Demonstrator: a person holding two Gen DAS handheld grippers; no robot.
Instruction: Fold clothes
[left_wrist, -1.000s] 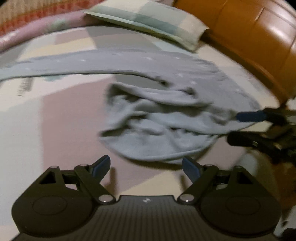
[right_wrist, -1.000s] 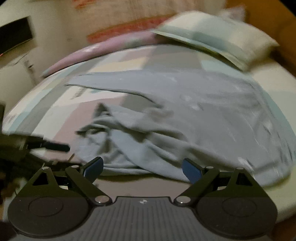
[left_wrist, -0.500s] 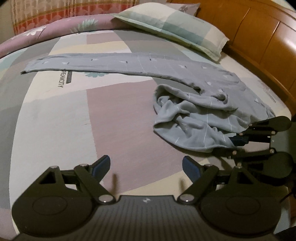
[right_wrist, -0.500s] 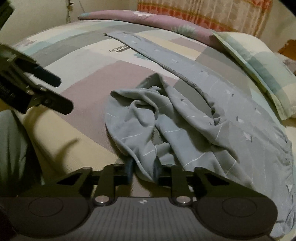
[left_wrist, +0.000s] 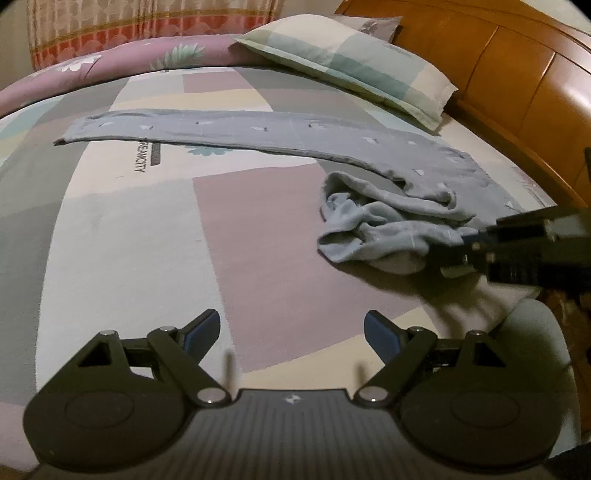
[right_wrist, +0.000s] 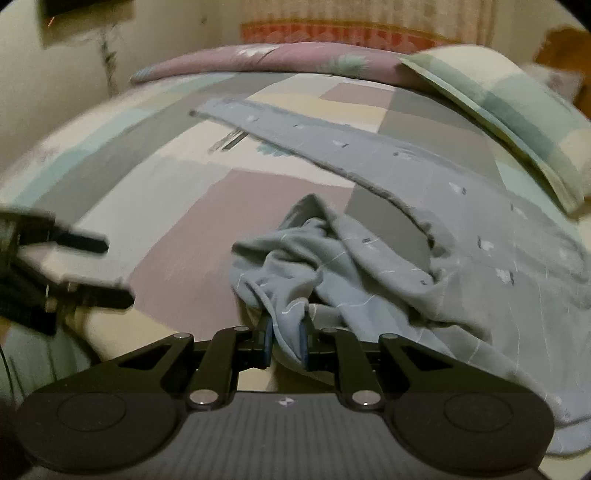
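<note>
Grey patterned trousers (left_wrist: 388, 221) lie on the bed. One leg is stretched flat towards the far left; the other is bunched in a heap (right_wrist: 295, 258). My right gripper (right_wrist: 287, 339) has a fold of that heap between its pads, and its jaws are closing on it; in the left wrist view the right gripper (left_wrist: 469, 240) bites the heap's near right edge. My left gripper (left_wrist: 291, 332) stands open over the bare sheet, well left of the heap, with nothing between its fingers. The right wrist view shows the left gripper (right_wrist: 116, 271), blurred.
A patchwork bed sheet (left_wrist: 147, 240) covers the mattress. A checked pillow (left_wrist: 351, 62) lies at the back right against the wooden headboard (left_wrist: 517, 92). A rolled pink quilt (left_wrist: 110, 70) runs along the far edge under a curtain. The bed's near edge is just below both grippers.
My right gripper went from wide open to pinching the bunched trouser leg and lifted a fold slightly. My left gripper slid left, away from the heap, and stayed open.
</note>
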